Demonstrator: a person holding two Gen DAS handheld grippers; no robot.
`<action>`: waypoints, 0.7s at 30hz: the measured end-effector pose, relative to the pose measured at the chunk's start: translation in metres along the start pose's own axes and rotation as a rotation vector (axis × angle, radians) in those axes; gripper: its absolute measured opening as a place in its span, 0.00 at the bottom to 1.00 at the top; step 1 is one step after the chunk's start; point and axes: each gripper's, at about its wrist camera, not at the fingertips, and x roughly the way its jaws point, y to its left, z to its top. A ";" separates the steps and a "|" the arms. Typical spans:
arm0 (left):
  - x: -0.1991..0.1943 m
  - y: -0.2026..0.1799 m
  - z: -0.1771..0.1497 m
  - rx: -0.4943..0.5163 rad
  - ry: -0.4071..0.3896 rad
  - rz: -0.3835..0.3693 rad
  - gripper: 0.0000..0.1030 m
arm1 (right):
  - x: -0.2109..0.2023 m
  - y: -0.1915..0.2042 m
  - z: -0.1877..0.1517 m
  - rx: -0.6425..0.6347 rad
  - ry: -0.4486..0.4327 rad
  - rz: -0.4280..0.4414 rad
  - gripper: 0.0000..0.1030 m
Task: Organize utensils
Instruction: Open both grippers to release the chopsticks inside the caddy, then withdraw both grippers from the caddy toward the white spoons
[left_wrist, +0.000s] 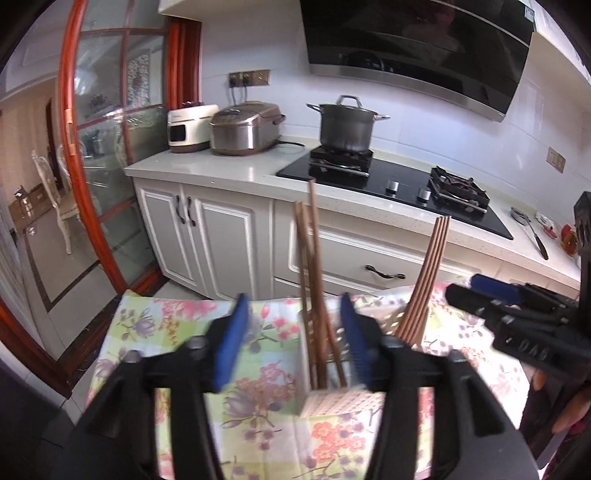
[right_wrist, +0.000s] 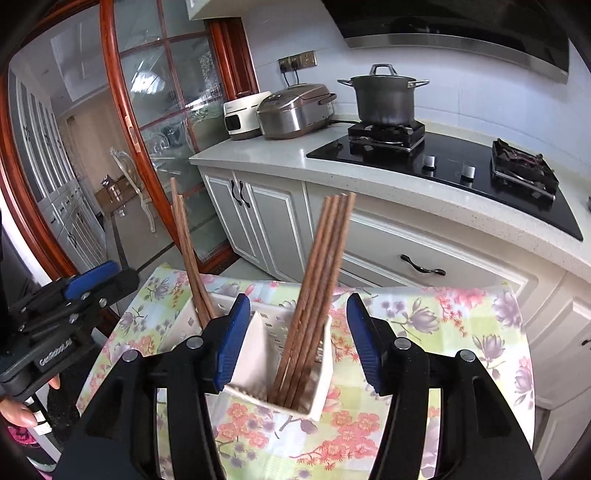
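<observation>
A white perforated utensil holder (right_wrist: 295, 391) stands on a floral tablecloth (right_wrist: 424, 325); it also shows in the left wrist view (left_wrist: 340, 404). Brown wooden chopsticks stand in two compartments: a left bunch (left_wrist: 314, 295) (right_wrist: 190, 258) and a right bunch (left_wrist: 430, 273) (right_wrist: 317, 280). My left gripper (left_wrist: 293, 347) is open and empty, with its jaws either side of the left bunch. My right gripper (right_wrist: 295, 343) is open and empty, with its jaws around the holder and the right bunch. Each gripper shows at the edge of the other's view (left_wrist: 517, 314) (right_wrist: 74, 295).
Behind the small table runs a white kitchen counter (left_wrist: 221, 170) with a rice cooker (left_wrist: 245, 127), a white appliance (left_wrist: 188, 127), a pot (left_wrist: 347, 123) on a black gas hob (left_wrist: 399, 184) and a spatula (left_wrist: 532, 230). A wood-framed glass door (left_wrist: 110, 147) stands at the left.
</observation>
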 end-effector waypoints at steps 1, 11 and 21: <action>-0.004 0.001 -0.005 0.003 -0.005 0.009 0.57 | -0.003 -0.002 -0.005 0.004 -0.002 -0.001 0.52; -0.032 0.011 -0.089 0.033 -0.015 0.020 0.83 | -0.030 -0.007 -0.083 0.036 -0.024 0.009 0.52; -0.047 -0.009 -0.166 0.071 0.002 0.029 0.92 | -0.051 -0.013 -0.161 0.120 -0.043 -0.010 0.55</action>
